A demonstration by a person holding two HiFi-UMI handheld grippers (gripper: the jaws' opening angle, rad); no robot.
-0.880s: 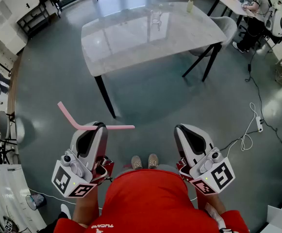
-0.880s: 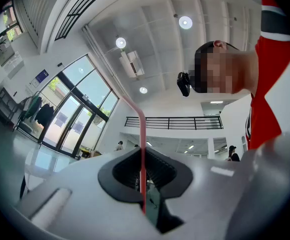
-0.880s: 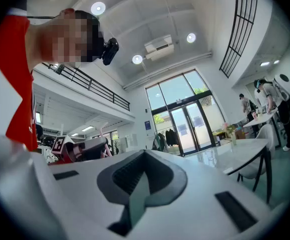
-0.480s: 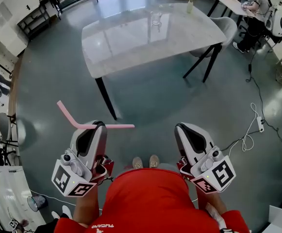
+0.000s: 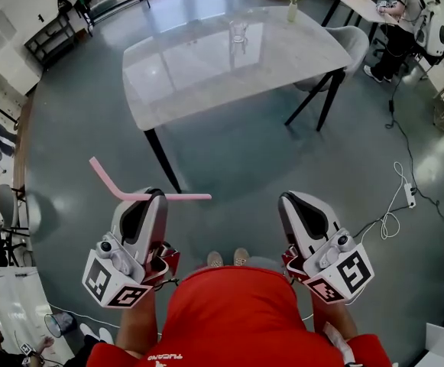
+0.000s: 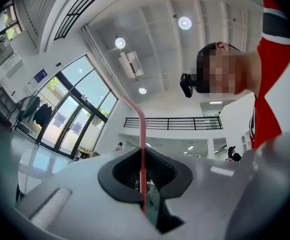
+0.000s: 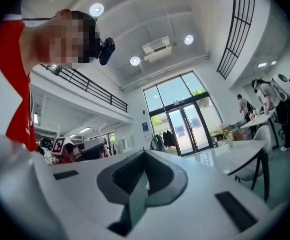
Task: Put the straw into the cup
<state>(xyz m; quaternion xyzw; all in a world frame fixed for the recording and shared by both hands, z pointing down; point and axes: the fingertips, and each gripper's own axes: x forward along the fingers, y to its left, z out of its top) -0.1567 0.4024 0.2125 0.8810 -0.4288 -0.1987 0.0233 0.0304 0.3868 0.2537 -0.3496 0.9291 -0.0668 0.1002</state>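
A pink bent straw (image 5: 177, 197) lies crosswise in my left gripper (image 5: 157, 196), which is shut on it at waist height; the short bent end (image 5: 103, 174) sticks out to the left. In the left gripper view the straw (image 6: 143, 149) runs straight up out of the closed jaws of that gripper (image 6: 144, 186). My right gripper (image 5: 290, 200) is level with the left one, shut with nothing in it (image 7: 139, 184). A clear glass cup (image 5: 239, 30) stands on the far side of the white marble table (image 5: 206, 75), well ahead of both grippers.
A flower vase (image 5: 292, 8) stands at the table's far right corner, a grey chair (image 5: 350, 46) beside it. A white power strip and cable (image 5: 402, 196) lie on the floor at the right. A person (image 5: 405, 2) sits at another table beyond. Black table legs (image 5: 163, 153) face me.
Both grippers keep their places and their grips. The table and floor have shifted only slightly in the head view.
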